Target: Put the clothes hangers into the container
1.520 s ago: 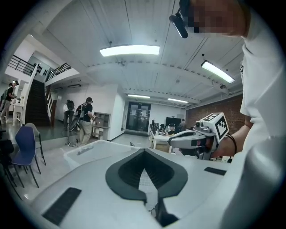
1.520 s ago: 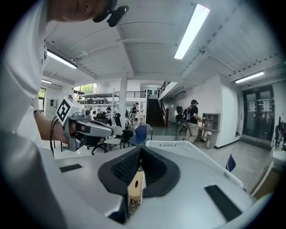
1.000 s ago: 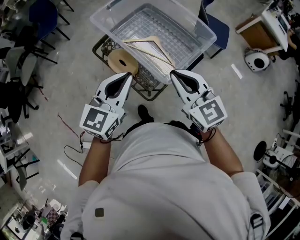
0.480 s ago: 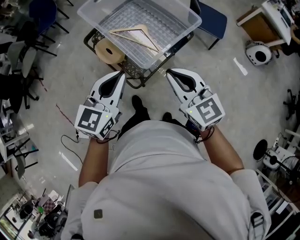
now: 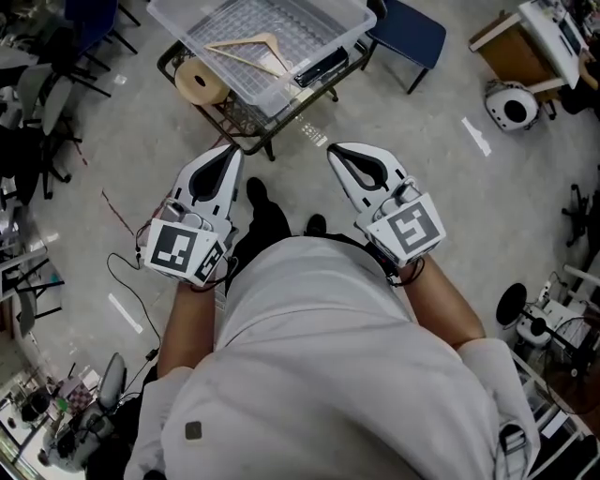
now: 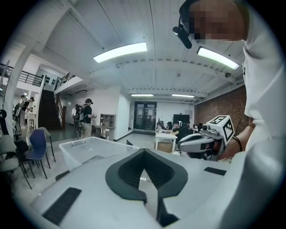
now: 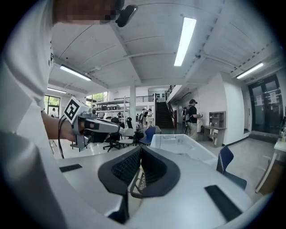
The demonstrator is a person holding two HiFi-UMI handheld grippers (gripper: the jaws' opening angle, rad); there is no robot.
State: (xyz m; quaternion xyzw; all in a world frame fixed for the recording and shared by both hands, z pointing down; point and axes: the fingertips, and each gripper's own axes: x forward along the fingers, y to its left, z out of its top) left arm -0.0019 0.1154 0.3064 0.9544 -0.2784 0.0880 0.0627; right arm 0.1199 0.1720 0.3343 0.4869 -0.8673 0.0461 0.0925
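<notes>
While left gripper (image 5: 231, 148) and right gripper (image 5: 332, 150) sit closed, empty | container (image 5: 352, 22): one wooden hanger (image 5: 240, 58) inside

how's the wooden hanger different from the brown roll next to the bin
The wooden hanger lies flat inside the clear container; the brown roll sits outside it, on the wire rack. The hanger is thin and angular; the roll is round with a centre hole. Both are tan.

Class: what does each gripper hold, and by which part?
Nothing: left gripper and right gripper are both shut and empty; the hanger lies in the container.
</notes>
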